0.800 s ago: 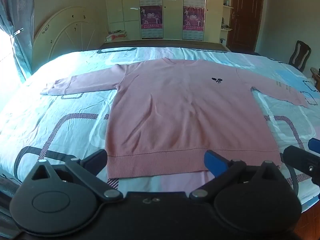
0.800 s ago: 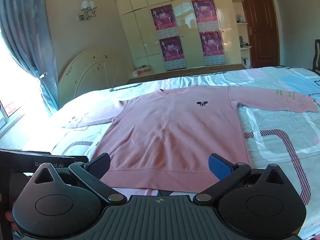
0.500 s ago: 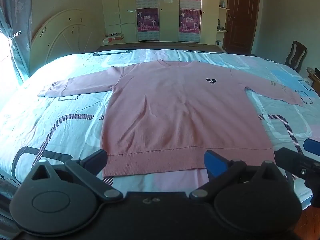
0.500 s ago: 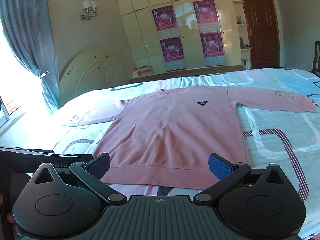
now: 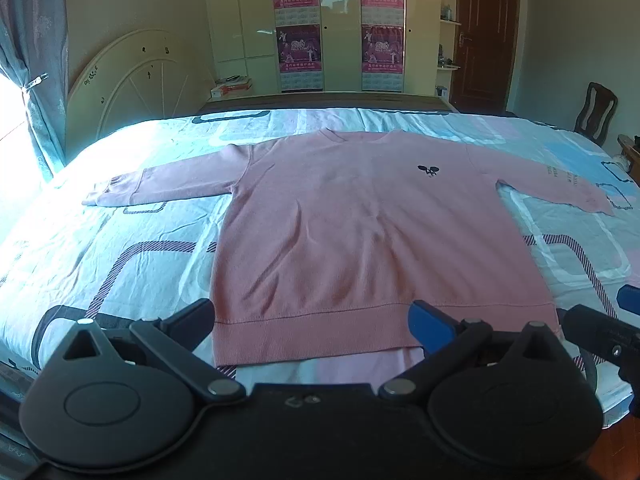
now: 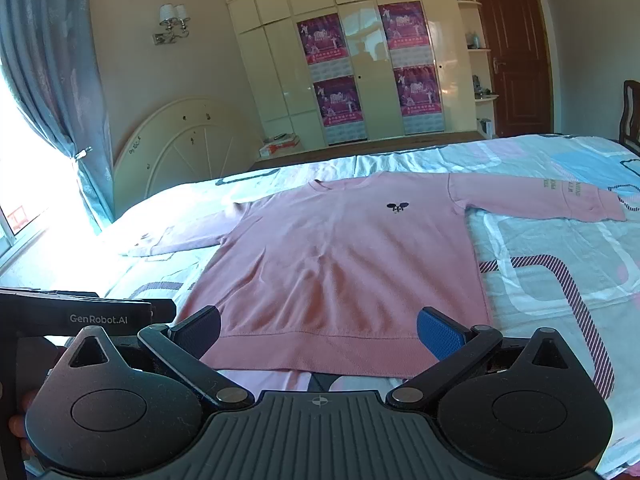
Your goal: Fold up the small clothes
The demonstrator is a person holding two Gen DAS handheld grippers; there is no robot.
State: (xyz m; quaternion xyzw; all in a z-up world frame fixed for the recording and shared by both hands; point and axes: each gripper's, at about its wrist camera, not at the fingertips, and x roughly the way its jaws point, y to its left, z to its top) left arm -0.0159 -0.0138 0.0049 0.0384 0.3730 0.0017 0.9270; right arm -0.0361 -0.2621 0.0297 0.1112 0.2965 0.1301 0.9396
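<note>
A pink long-sleeved sweatshirt [image 5: 360,232] lies flat, face up, on the bed, sleeves spread left and right, hem toward me. A small dark logo [image 5: 428,169] marks its chest. My left gripper [image 5: 316,322] is open and empty, just above the hem. My right gripper [image 6: 318,330] is open and empty, also near the hem of the sweatshirt [image 6: 344,256]. The right gripper's tip shows at the right edge of the left wrist view [image 5: 600,332]; the left gripper's body [image 6: 80,316] shows at the left of the right wrist view.
The bed [image 5: 120,248] has a light blue and pink patterned sheet and a cream headboard [image 5: 132,80] on the left. A wardrobe with posters [image 5: 340,28] stands beyond. A wooden chair [image 5: 596,112] and a door [image 5: 484,36] are at the right.
Both grippers have drawn slightly back and tilted up, so the sweatshirt sits lower in view. Both stay open. The sweatshirt has not moved.
</note>
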